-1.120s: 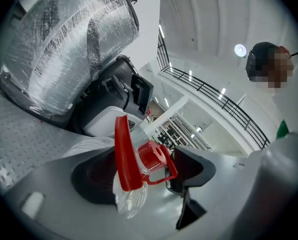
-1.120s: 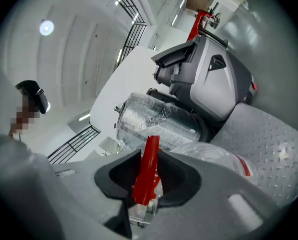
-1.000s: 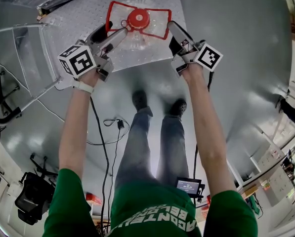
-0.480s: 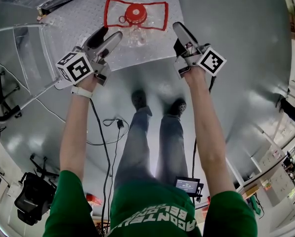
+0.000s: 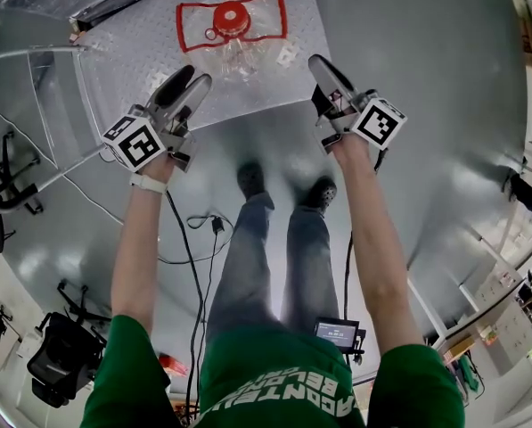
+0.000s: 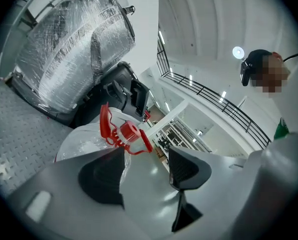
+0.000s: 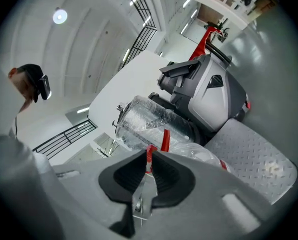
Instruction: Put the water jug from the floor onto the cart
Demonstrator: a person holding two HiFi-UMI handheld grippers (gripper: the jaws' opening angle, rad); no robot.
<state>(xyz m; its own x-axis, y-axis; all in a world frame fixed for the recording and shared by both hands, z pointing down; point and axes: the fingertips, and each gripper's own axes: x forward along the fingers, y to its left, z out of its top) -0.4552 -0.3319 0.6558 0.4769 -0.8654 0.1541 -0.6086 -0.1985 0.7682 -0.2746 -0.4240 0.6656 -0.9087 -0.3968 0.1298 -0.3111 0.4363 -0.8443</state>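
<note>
Green sleeves and bare forearms come first in the head view, one claw in each hand. The left claw (image 5: 187,80) has its jaws standing apart with nothing between them. The right claw (image 5: 319,65) has its jaws pressed together on nothing; the red seen at their slit in the right gripper view lies beyond them. Below, the shoes (image 5: 252,178) stand on the grey floor (image 5: 426,105), just short of the cart (image 5: 56,96). Next is the diamond-plate bench (image 5: 132,52), the cart's deck. The water jug (image 5: 234,47) stands on it, both claws apart from it, red cap (image 5: 230,13) up and red handle (image 5: 182,27) spread round it. Farthest is a film-wrapped load (image 6: 74,44) behind the bench. Judgement: the jug is off the floor and on the bench with neither claw holding it, so the task looks done or all but done; at most a check that it sits steady is left. Hard to tell: the clear body blends into the plate, so its base and footing are unclear. The bench's far edge is cut off at the top, the wheels are out of view, and each claw's own view hides much of the jug.
</note>
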